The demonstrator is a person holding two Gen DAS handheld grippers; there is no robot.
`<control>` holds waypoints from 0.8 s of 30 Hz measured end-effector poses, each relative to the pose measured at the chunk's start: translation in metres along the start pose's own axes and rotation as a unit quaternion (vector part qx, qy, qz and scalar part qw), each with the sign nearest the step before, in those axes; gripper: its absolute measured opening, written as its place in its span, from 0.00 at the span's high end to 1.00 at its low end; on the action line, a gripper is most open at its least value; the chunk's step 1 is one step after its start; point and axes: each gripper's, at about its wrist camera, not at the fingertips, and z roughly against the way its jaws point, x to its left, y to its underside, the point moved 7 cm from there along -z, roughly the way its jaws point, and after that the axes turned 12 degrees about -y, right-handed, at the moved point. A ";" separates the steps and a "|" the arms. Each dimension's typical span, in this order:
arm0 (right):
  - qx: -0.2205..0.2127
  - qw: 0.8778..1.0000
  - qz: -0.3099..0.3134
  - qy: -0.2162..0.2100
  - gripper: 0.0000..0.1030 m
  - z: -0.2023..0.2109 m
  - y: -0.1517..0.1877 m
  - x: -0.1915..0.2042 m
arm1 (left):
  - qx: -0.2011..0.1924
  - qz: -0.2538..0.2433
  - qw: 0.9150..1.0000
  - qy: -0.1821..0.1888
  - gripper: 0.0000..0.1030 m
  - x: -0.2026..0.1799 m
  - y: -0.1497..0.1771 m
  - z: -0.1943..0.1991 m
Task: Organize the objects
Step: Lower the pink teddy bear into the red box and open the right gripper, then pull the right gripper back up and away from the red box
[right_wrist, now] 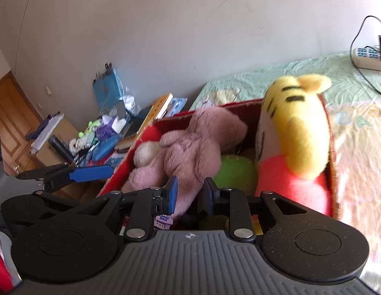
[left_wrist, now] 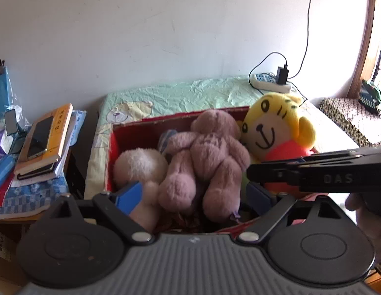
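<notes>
Plush toys fill a red box (left_wrist: pixel 114 142) on the bed: the left tool (left_wrist: pixel 192 194) hangs released just above the mauve bear (left_wrist: pixel 210 152), while the right tool (right_wrist: pixel 189 191), clenched and seemingly empty, hovers over the bear's leg, the yellow tiger (right_wrist: pixel 296 132) just right of it. Packing looks nearly done; next, any stray toy needs collecting. "DAS" marks the right tool's finger; a tag below it is partly legible.

Red box (left_wrist: pixel 165 120) on green-sheeted bed (left_wrist: pixel 185 93)
</notes>
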 end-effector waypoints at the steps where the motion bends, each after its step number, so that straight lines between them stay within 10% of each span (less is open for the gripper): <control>1: -0.004 1.000 0.002 0.006 0.74 0.005 -0.001 0.001 | 0.001 0.003 1.000 -0.001 0.09 0.000 -0.003 0.000; 24: -0.007 0.997 0.015 0.074 0.61 0.094 -0.017 -0.042 | 0.060 0.004 0.990 -0.126 0.04 -0.106 -0.028 0.023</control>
